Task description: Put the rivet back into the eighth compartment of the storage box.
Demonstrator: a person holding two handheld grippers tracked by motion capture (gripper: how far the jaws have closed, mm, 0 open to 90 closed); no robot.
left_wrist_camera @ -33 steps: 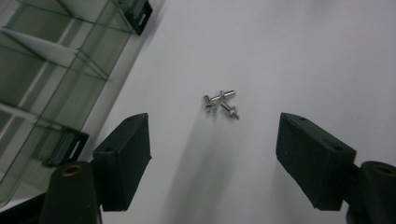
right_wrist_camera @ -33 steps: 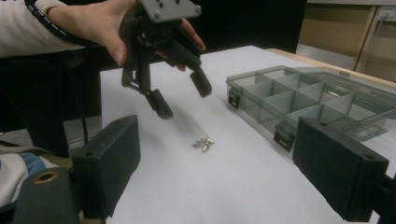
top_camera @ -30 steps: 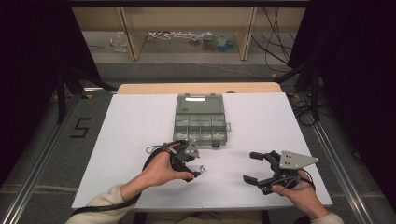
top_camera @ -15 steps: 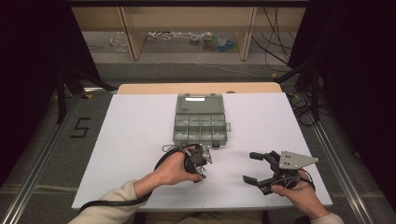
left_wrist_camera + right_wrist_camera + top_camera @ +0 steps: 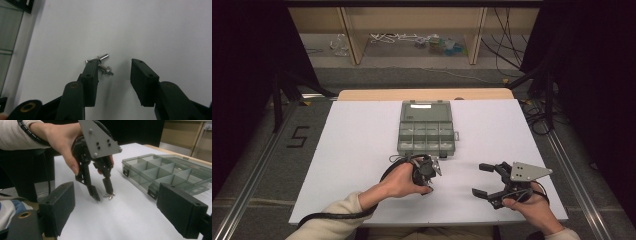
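The step in hand looks like picking small screws (image 5: pixel 104 65) off the white table (image 5: pixel 352 150) to sort them into the compartment box (image 5: pixel 426 127). The left gripper (image 5: pixel 113 72) points down at the screws, which lie in a small cluster on the table just near of the box, toward its right corner. Its jaws have just been closing, but they stand part-way apart with a clear gap; one jaw tip touches the cluster from the side, and nothing is pinched yet. In the right gripper view the left gripper (image 5: pixel 101 195) shows one fingertip beside the screws (image 5: pixel 109 195) and the other clear of them. The right gripper (image 5: pixel 484 180) rests to the right, well apart from the screws, jaws spread wide and empty. The next move calls for shifting the left gripper so that one screw sits between the pads, then closing fully; the cluster is tight, so two may come up together or skid away. The box stands open, its lid laid back toward the far side. A "5" (image 5: pixel 298 136) is marked on the floor to the left; no brand can be read.
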